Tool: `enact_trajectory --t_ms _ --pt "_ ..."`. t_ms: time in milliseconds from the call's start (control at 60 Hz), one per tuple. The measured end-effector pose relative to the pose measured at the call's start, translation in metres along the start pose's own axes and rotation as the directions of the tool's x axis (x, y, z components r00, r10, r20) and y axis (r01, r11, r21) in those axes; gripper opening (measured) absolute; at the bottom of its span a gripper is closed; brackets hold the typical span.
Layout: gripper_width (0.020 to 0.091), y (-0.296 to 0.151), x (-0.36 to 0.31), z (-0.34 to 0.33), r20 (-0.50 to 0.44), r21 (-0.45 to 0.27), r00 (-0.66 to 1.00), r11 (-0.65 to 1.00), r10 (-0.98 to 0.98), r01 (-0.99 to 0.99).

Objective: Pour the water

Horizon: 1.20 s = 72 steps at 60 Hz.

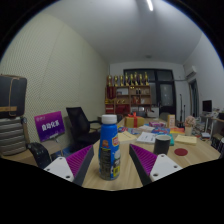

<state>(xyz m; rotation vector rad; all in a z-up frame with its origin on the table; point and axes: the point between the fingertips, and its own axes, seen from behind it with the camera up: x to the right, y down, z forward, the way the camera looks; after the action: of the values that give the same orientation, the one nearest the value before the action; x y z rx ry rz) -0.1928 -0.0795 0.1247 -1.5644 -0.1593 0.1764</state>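
Gripper view, one frame, office interior.

Item 1: gripper (112,168). Two fingers rise from the bottom, each with a purple pad on its inner face; left pad (78,160), right pad (152,163). The fingers stand spread apart, not clenched on anything, with a visible gap at either side of the bottle between them.

Item 2: bottle (109,146). Upright on the table, between the two fingers and a little toward the left one. White cap, blue label with some red and white print; the wording is too small to read. Whether it holds water cannot be told. It rests on its own base, not lifted.

Item 3: table (120,180). Pale wooden top, running ahead of the fingers and off to the right.

Item 4: dark cup (162,146). Stands on the table just beyond the right finger, near the bottle but apart from it.

Item 5: small red dish (181,152). Lies on the table to the right of the cup.

Item 6: clutter of boxes and papers (150,128). Spread across the far part of the table; single pieces cannot be told apart.

Item 7: black office chair (82,122). Behind the table, left of the bottle.

Item 8: purple sign (50,124). Leans beside the chair, with white lettering, unreadable.

Item 9: shelf (131,92). Against the far wall, with a row of gold objects on top.

Item 10: ceiling light strip (150,5). Overhead, lit.
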Motion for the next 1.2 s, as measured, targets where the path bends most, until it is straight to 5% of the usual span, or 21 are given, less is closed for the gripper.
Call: enact_trajectory --t_ms 317,333,400,500,633,850,983,1083,1200 --pt "0.0815 0.010 0.010 0.097 -0.110 -0.038 0.994 0.999 0.027 -0.031" --pt "0.0805 0.009 0.010 0.101 -0.109 -0.034 0.994 0.999 0.029 -0.033" --pt "0.0498 0.011 0.004 0.111 -0.084 -0.030 0.996 0.999 0.040 -0.043" --pt "0.0497 0.005 0.013 0.115 -0.119 0.027 0.991 0.998 0.064 -0.061" --pt "0.0448 0.010 0.006 0.119 -0.093 0.011 0.995 0.999 0.040 -0.039" --pt "0.0389 0.006 -0.011 0.136 0.051 -0.059 0.992 0.992 0.119 -0.116" --pt "0.0393 -0.045 -0.008 0.144 0.202 -0.056 0.911 0.933 0.360 -0.356" --pt "0.0391 -0.088 0.018 0.138 0.293 -0.039 0.752 0.793 0.591 -0.608" --pt "0.0391 -0.089 0.068 0.136 0.333 -0.123 0.408 0.468 0.850 -0.875"
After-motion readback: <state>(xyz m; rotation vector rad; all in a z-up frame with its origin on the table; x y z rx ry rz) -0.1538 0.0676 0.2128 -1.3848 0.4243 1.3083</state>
